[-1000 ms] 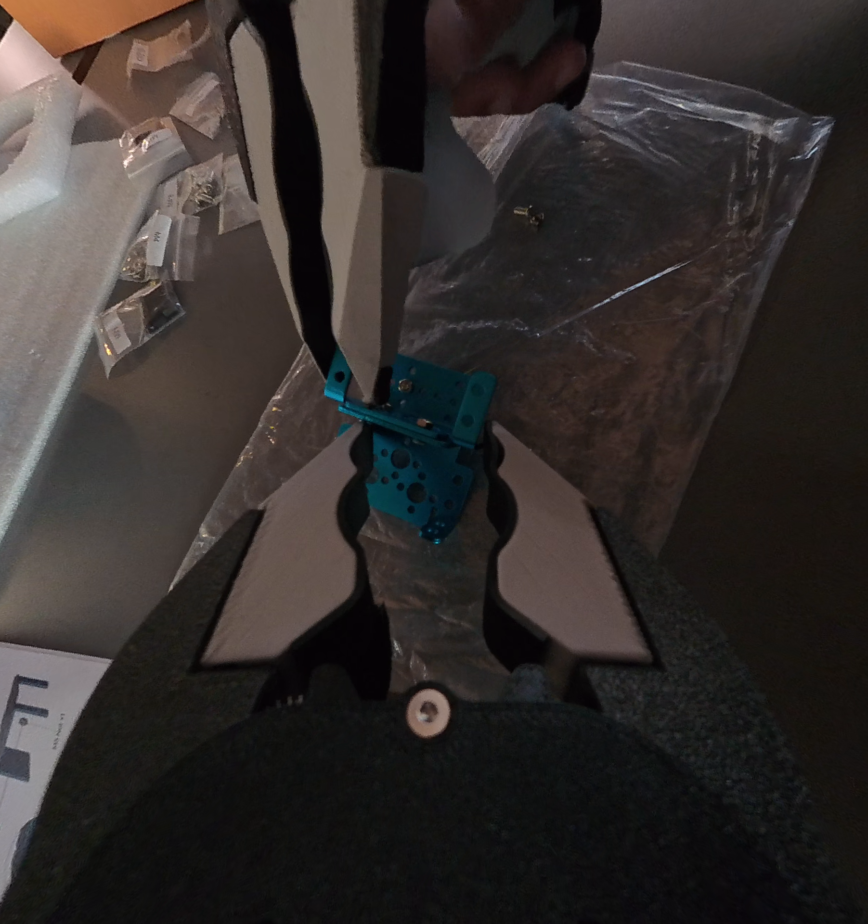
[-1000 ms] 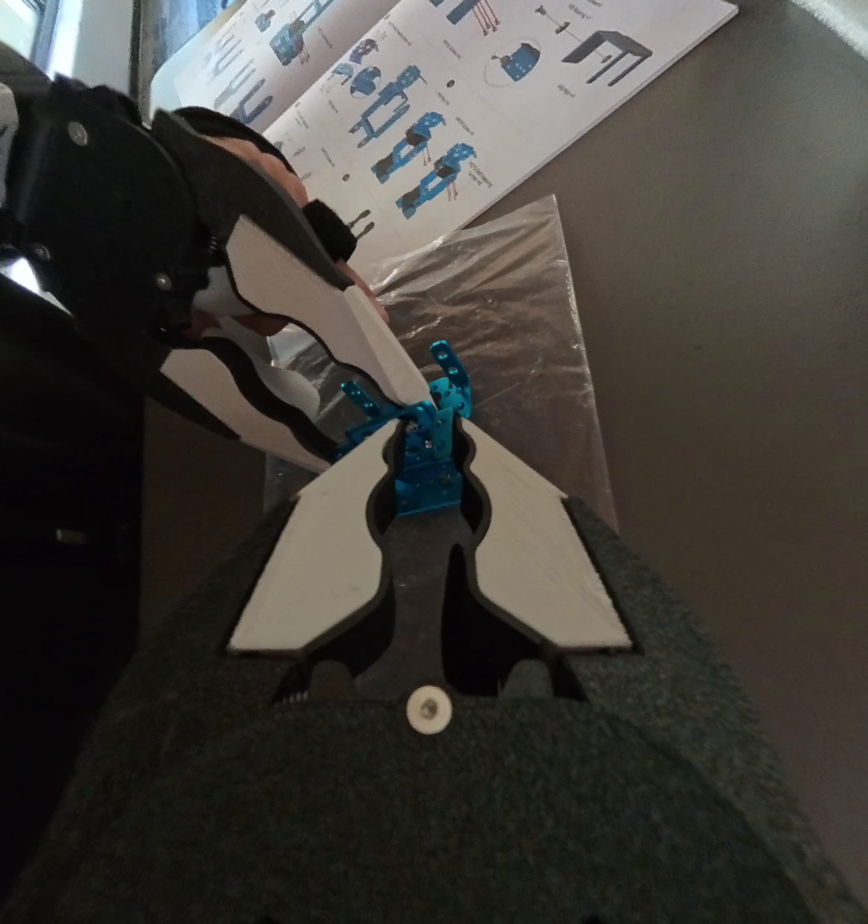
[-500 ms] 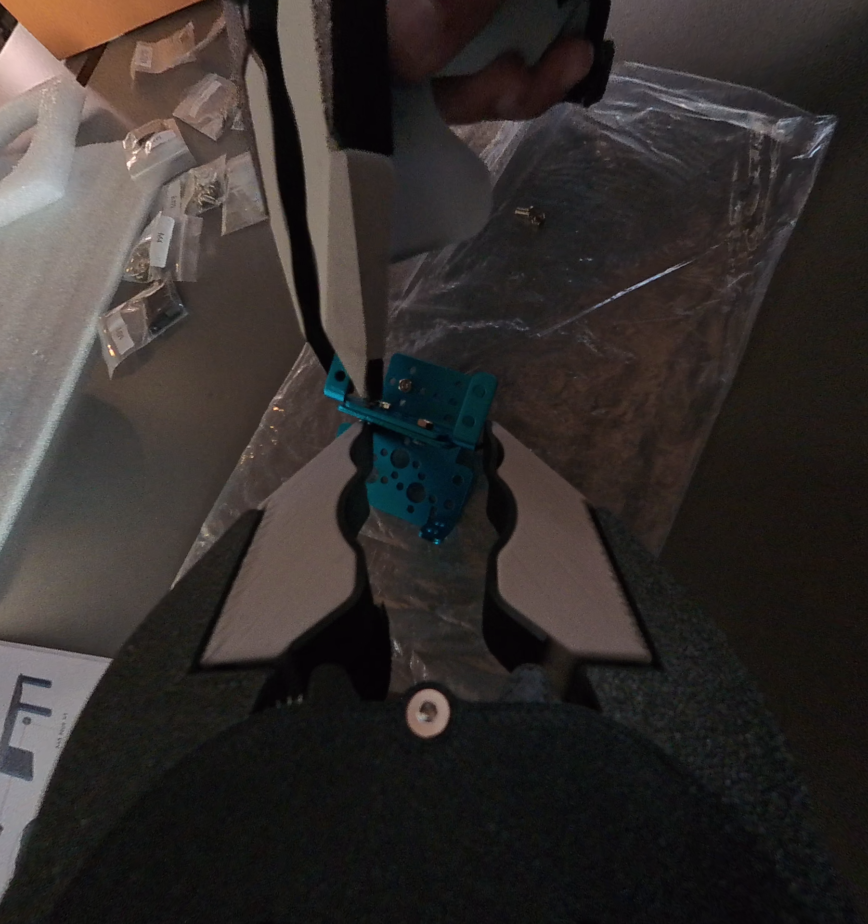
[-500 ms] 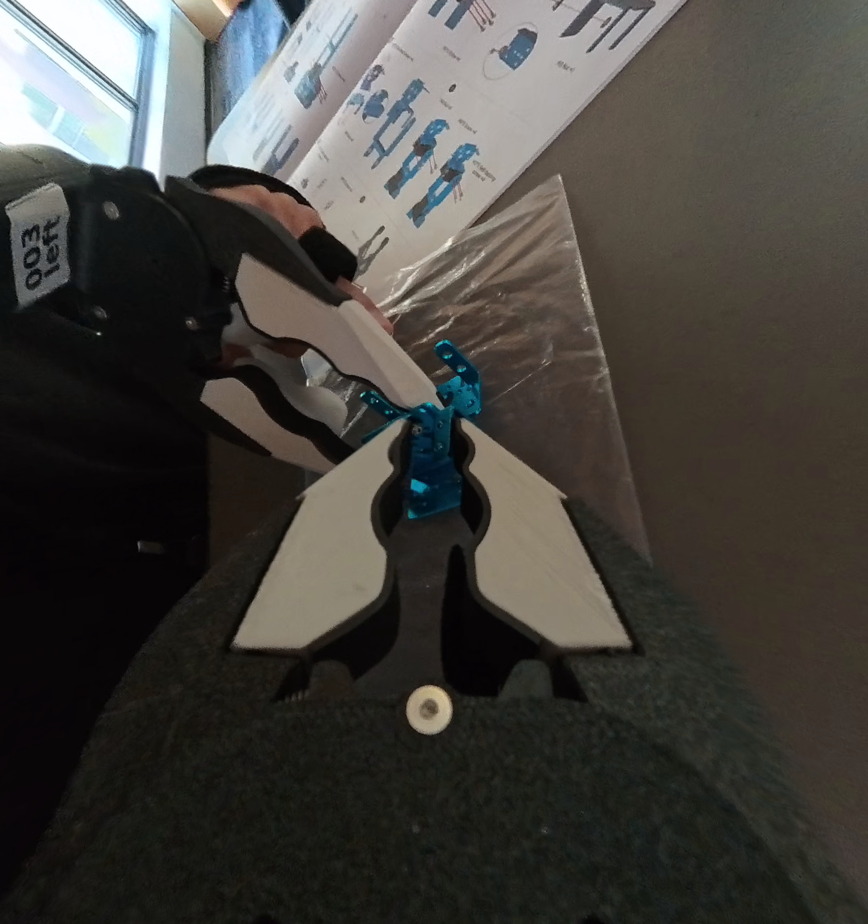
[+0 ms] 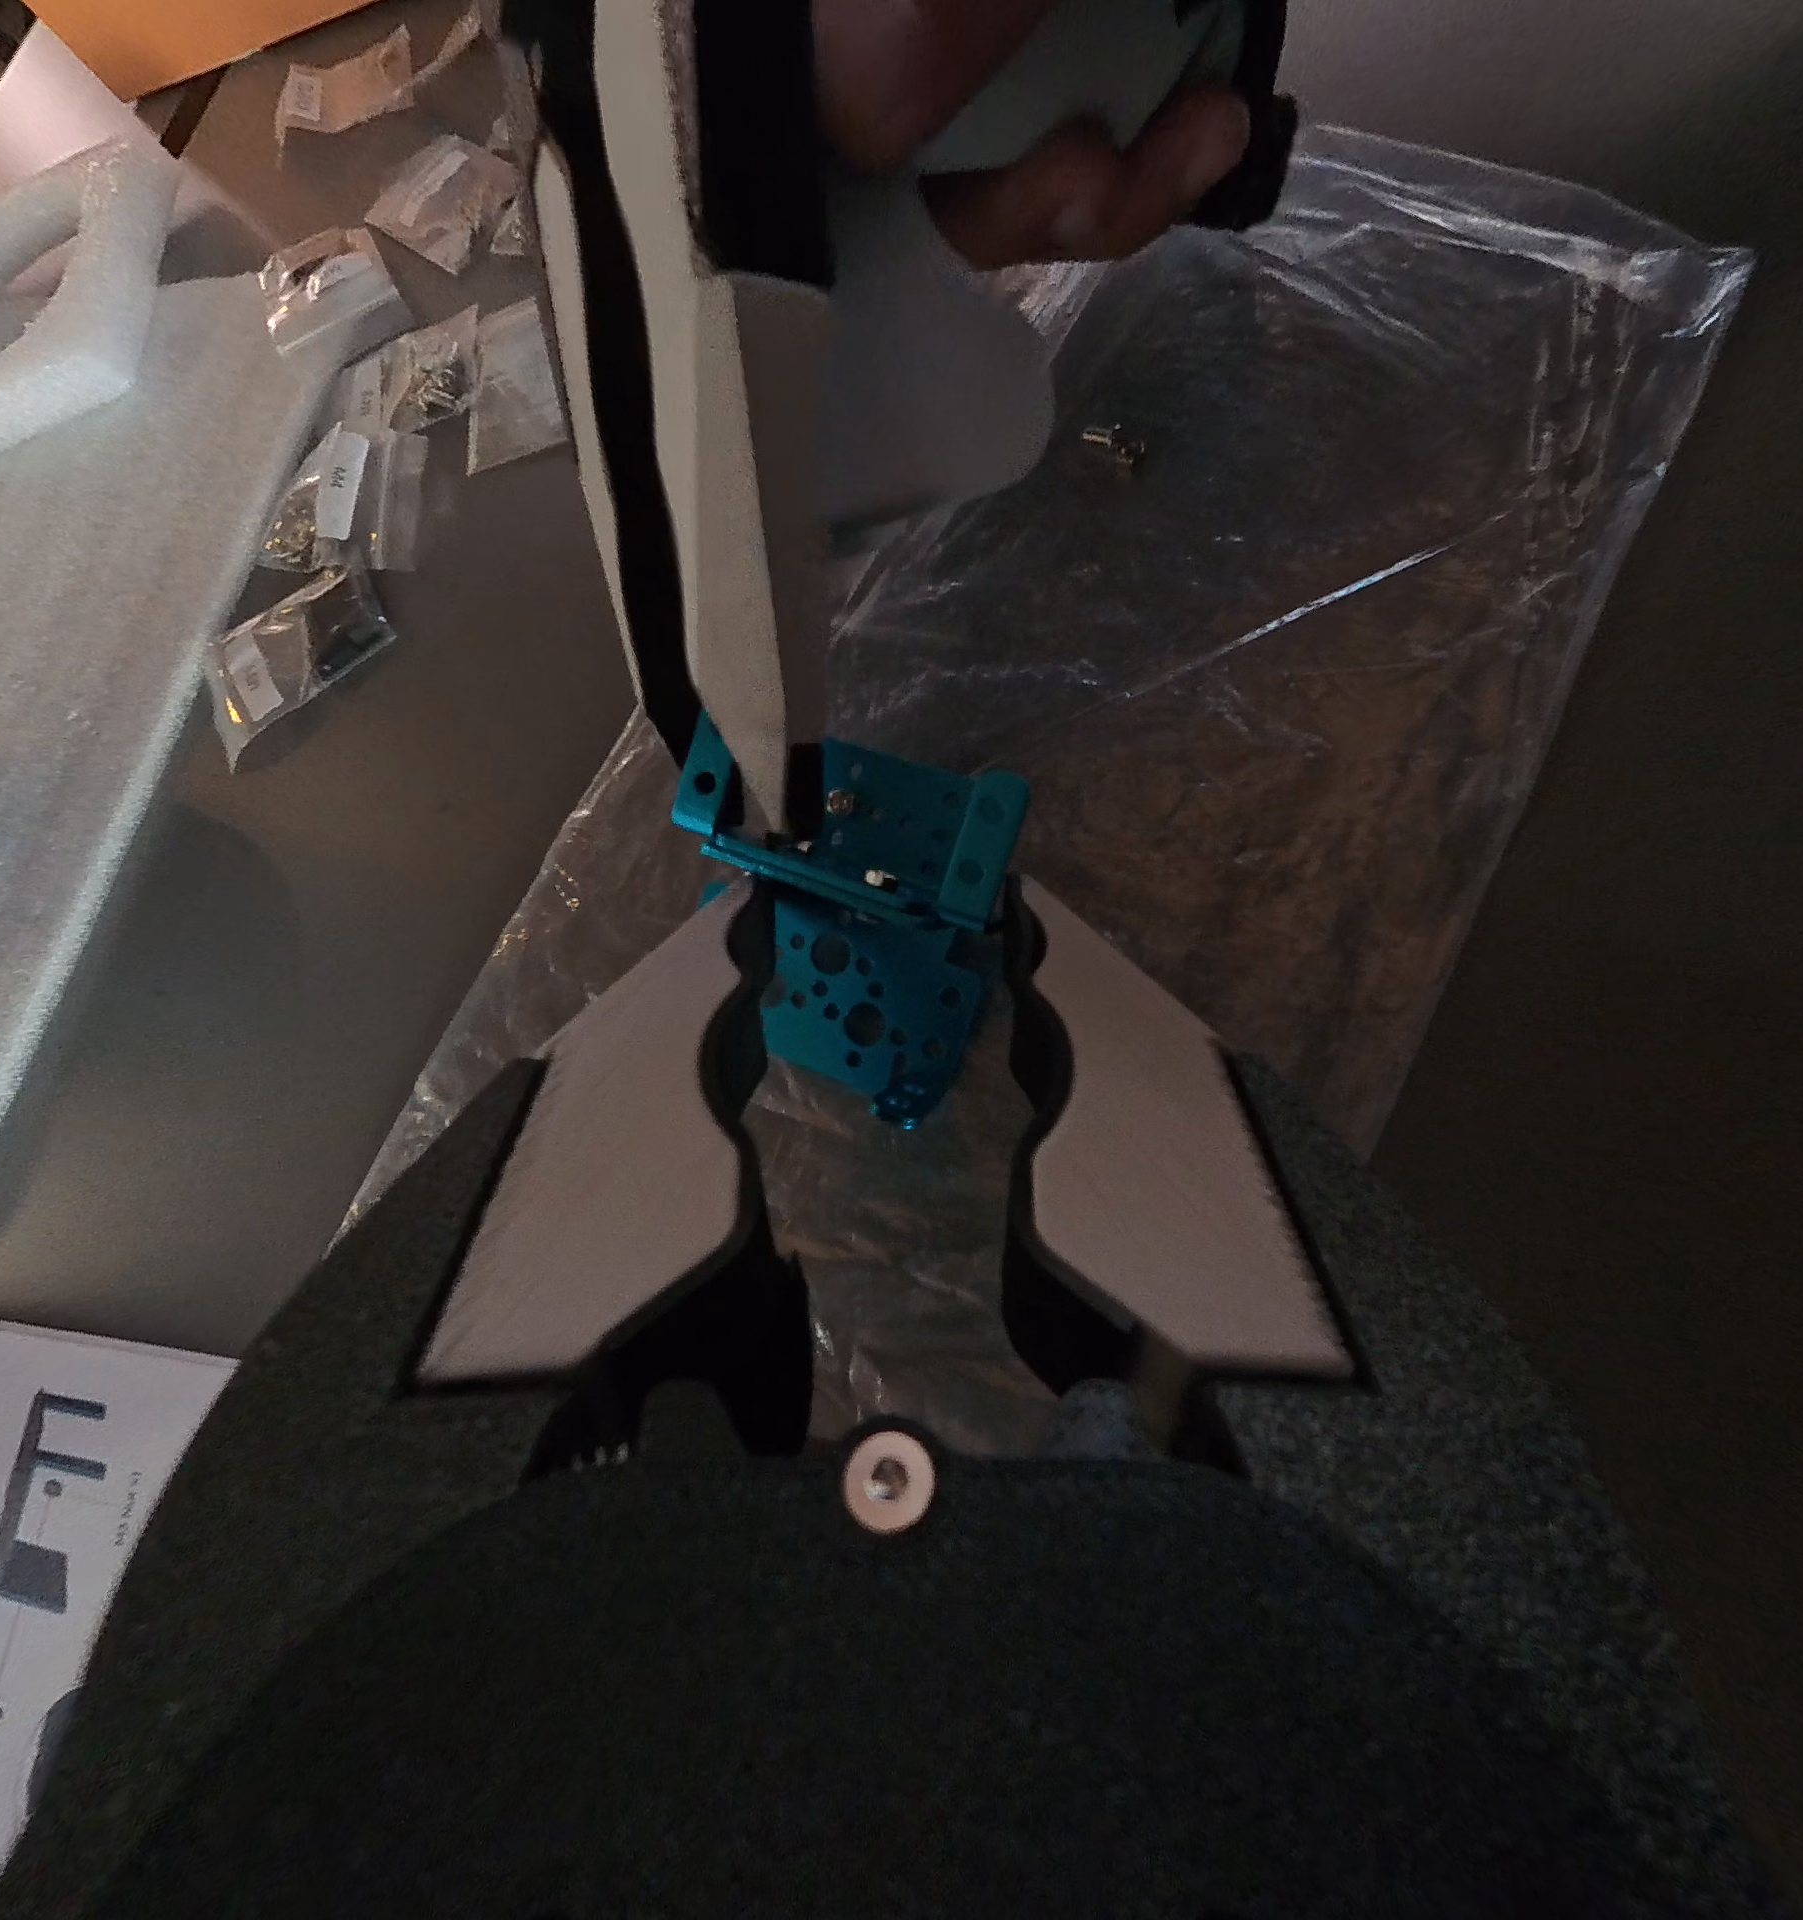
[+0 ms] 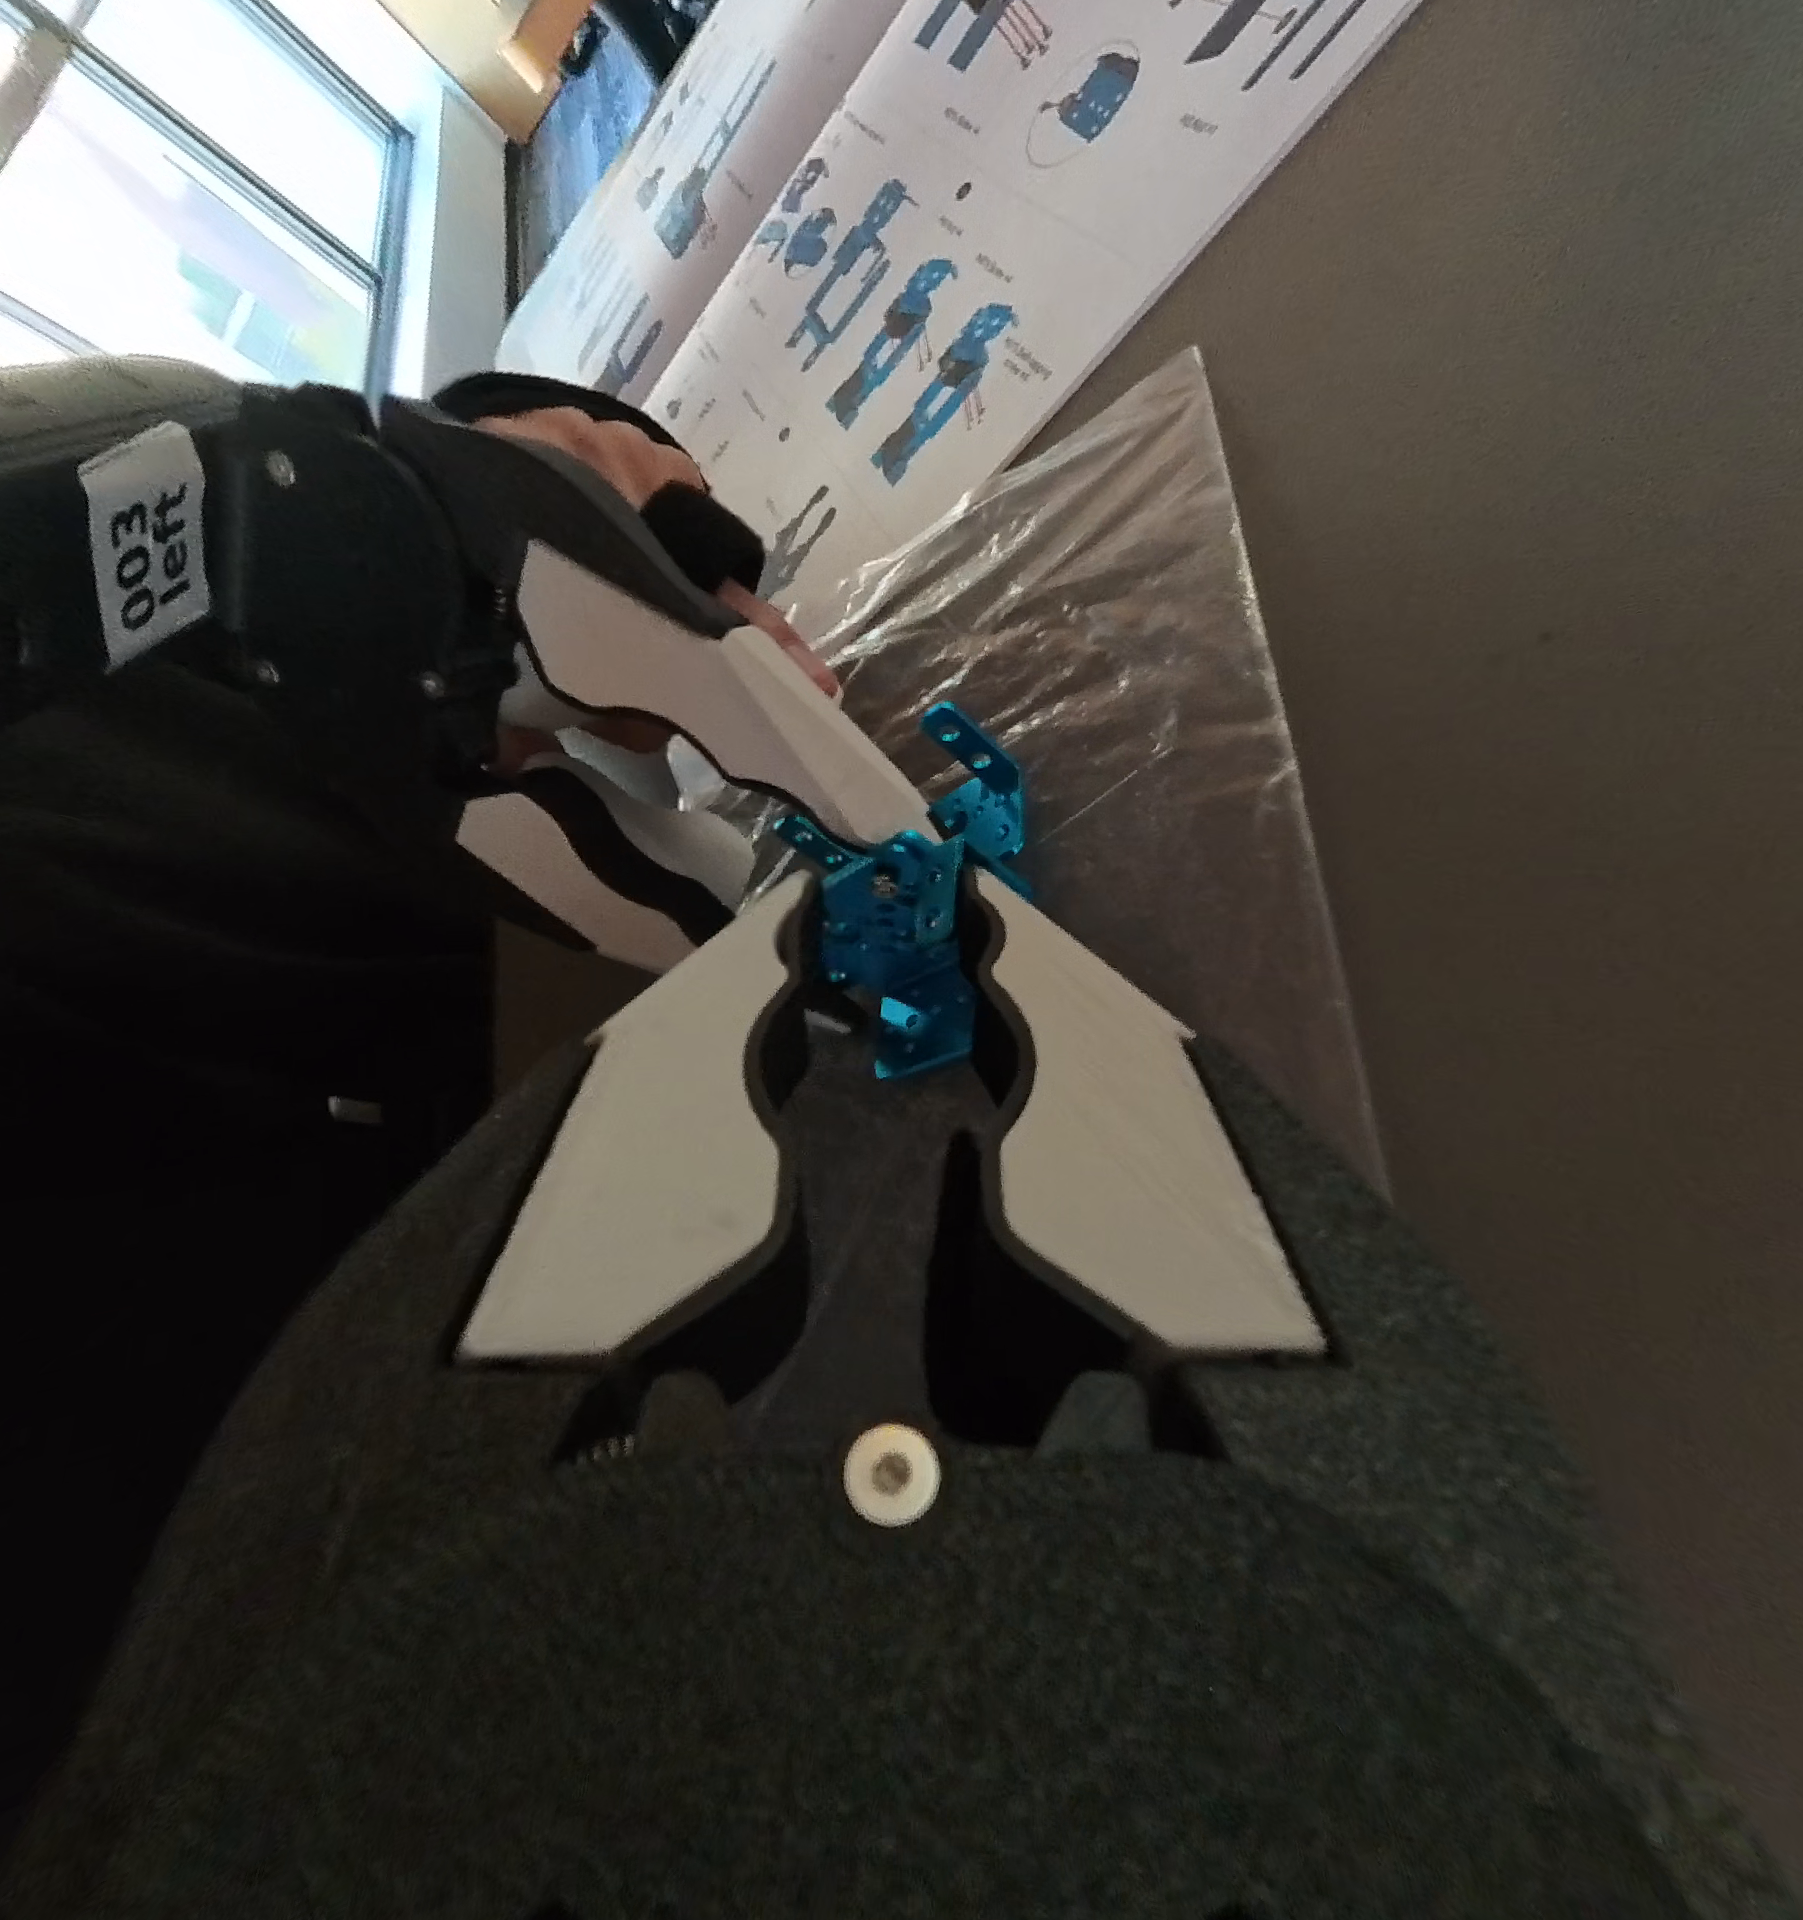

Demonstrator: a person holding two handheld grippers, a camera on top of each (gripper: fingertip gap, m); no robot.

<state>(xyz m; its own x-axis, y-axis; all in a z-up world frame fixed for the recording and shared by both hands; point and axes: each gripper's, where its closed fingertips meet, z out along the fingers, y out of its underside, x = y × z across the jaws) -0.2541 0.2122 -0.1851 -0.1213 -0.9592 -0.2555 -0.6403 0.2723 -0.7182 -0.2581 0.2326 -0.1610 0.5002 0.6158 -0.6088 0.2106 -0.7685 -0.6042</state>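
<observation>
A blue metal bracket assembly [image 5: 855, 987] with many holes and small screws is held above a clear plastic bag [image 5: 1292, 623]. My left gripper [image 5: 881, 904] is shut on its perforated plate. My right gripper [image 5: 764, 805] comes down from above, and its tips pinch the upper U-shaped bracket near its left flange. In the right wrist view my right gripper [image 6: 892, 888] is shut on the blue assembly [image 6: 902, 945]. The left gripper's white fingers [image 6: 772, 727] reach in from the left and touch the same piece. A hand shows behind each gripper.
Several small bags of hardware [image 5: 357, 436] and white foam [image 5: 35, 343] lie at the left. A loose screw [image 5: 1110, 447] rests on the plastic bag. A printed instruction sheet [image 6: 980, 260] lies beyond the bag, and its corner shows in the left wrist view [image 5: 35, 1507]. The table [image 6: 1603, 727] is brown. Left and right tips are no more than a few centimetres apart.
My right gripper has tilted and rolled while keeping its hold, so its view now shows the window. The blue assembly stays in place between my left fingers.
</observation>
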